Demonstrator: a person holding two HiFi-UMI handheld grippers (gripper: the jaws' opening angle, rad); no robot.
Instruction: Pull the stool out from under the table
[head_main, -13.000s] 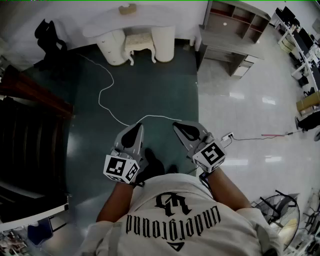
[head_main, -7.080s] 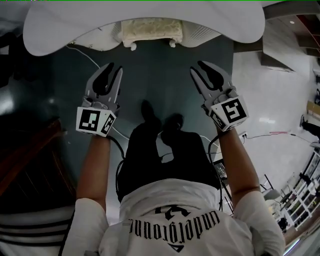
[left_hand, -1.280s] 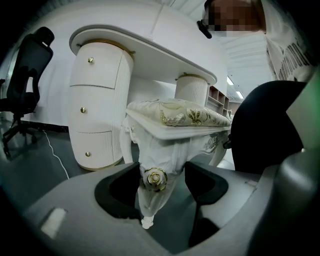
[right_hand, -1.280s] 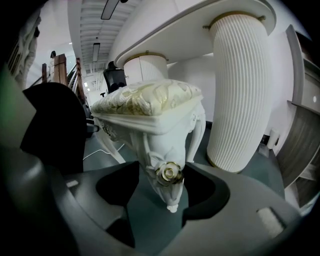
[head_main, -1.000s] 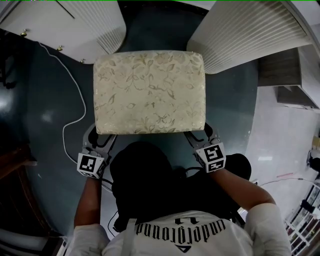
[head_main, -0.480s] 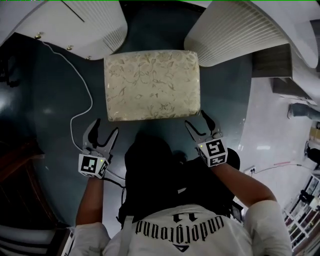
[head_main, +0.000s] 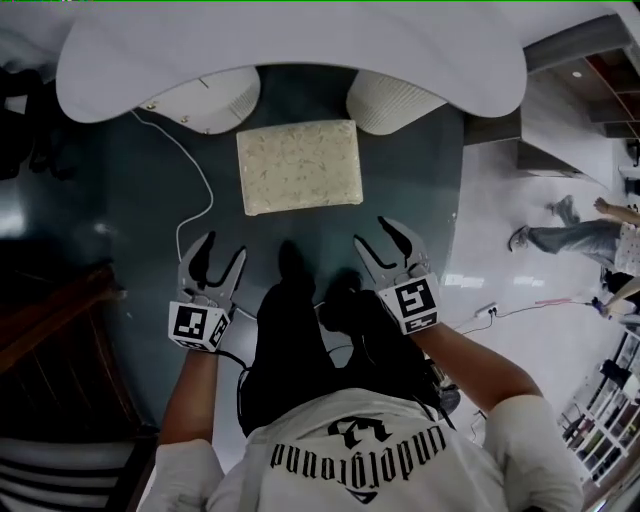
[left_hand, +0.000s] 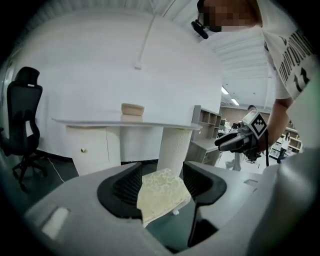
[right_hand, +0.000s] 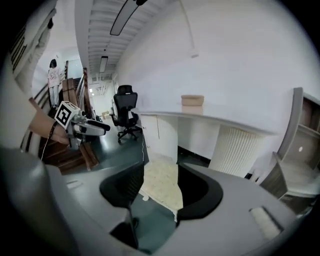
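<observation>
Both forearms reach forward and down at lower centre, the left hand-held gripper (head_main: 218, 256) and right hand-held gripper (head_main: 384, 246) empty, their jaws closing on nothing. The stool (head_main: 300, 166) stands apart at upper centre on the dark floor (head_main: 420, 200) — a rectangular cream cushion, leaf-patterned, just clear of the smooth white table (head_main: 300, 40).

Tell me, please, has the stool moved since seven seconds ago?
Yes. The stool has come out from under the table toward the person; its whole seat now lies clear of the tabletop's edge.
</observation>
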